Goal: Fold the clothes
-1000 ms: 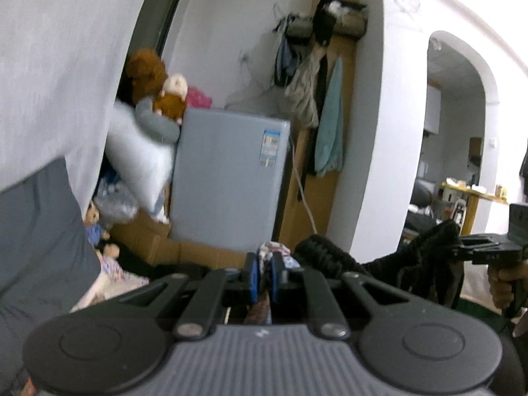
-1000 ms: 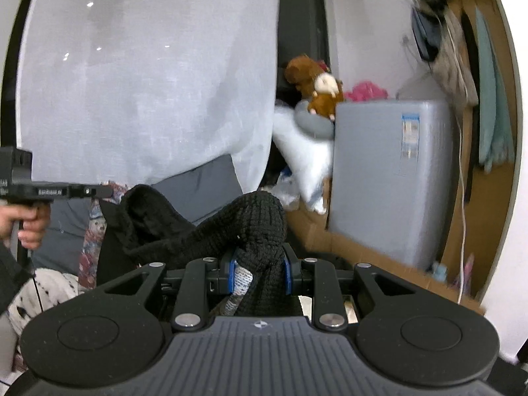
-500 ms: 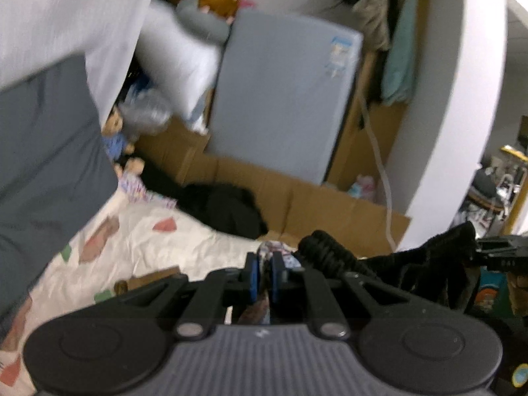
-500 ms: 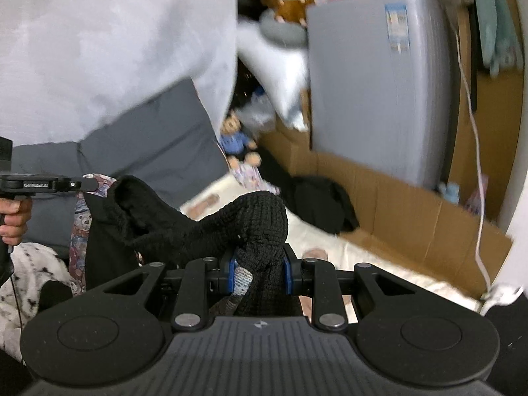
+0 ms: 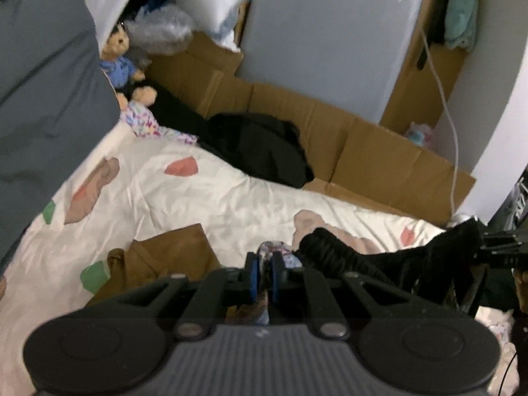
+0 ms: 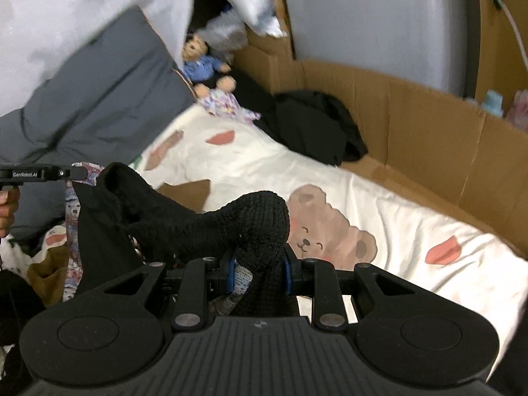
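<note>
A black knit garment (image 6: 204,221) with a patterned lining hangs stretched between my two grippers, above the bed. My right gripper (image 6: 259,274) is shut on one bunched end of it. My left gripper (image 5: 264,272) is shut on the other end, where the patterned lining (image 5: 274,252) shows between the fingers. The black knit (image 5: 346,257) runs from there to the right gripper at the right edge of the left wrist view. The left gripper also shows at the left in the right wrist view (image 6: 43,175).
Below lies a white bed sheet (image 5: 204,198) printed with bears. A brown cloth (image 5: 165,257) and a black garment (image 5: 264,151) lie on it. Cardboard walls (image 5: 379,151) line the far side. A teddy bear (image 5: 123,62) and grey pillow (image 5: 43,82) sit at the left.
Both grippers have tilted and moved down toward the bed, still holding the garment. The view went from the wall and curtain to the sheet.
</note>
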`<state>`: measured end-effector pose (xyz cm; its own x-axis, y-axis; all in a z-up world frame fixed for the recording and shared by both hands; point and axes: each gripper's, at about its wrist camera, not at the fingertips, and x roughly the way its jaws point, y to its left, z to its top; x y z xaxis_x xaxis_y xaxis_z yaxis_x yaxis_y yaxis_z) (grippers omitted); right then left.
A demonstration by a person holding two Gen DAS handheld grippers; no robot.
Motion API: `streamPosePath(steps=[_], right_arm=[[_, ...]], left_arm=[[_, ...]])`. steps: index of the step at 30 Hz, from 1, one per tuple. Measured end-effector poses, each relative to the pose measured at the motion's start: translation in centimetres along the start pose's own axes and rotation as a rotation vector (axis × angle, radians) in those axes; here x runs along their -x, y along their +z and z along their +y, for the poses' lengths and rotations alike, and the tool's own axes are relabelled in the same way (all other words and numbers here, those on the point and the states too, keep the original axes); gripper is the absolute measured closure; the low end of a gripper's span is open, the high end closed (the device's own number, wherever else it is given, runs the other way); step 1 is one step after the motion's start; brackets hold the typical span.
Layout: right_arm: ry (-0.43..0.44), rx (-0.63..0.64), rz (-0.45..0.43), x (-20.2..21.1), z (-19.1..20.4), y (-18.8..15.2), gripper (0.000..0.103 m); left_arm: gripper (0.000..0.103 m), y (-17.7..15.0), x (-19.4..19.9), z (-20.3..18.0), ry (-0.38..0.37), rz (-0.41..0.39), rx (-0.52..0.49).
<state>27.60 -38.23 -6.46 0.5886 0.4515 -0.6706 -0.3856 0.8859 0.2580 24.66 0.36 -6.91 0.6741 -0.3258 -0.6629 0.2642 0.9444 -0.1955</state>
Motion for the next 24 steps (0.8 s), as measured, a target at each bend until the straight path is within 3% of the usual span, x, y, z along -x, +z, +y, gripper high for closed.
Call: streamPosePath(steps=[24], right_arm=[[-0.136,-0.008,0.112,-7.7,-6.7,0.6,0.075]], left_arm=[[0.094,3.9,-16.7,-0.8,-0.057,0.114,-0.050]])
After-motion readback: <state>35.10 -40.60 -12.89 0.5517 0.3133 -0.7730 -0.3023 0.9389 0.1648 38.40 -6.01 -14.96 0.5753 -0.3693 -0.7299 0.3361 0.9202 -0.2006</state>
